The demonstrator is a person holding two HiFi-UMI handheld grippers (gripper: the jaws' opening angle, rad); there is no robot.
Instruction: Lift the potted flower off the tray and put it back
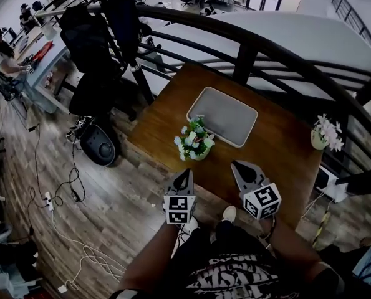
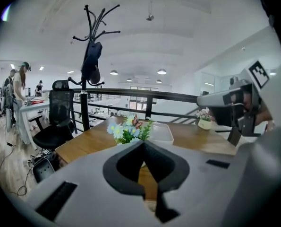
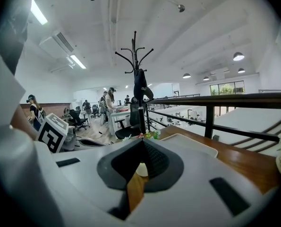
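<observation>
At the lower centre of the head view, two grey grippers point up the frame side by side. The left gripper (image 1: pixel 184 174) and the right gripper (image 1: pixel 239 166) each have their jaws closed tip to tip, holding nothing. Bare brown wood lies between both tips and the potted flower (image 1: pixel 194 141). It is a small pale pot of blue and white blooms. It stands on the table (image 1: pixel 166 120), just off the lower left corner of the tray (image 1: pixel 222 116), with open wood to its left. The one tray is a shallow, smooth, pale grey rectangle with rounded corners. A second flower pot (image 1: pixel 325 136) sits at the table's right edge. A dark curved railing (image 1: pixel 247 36) borders the table's far side.
</observation>
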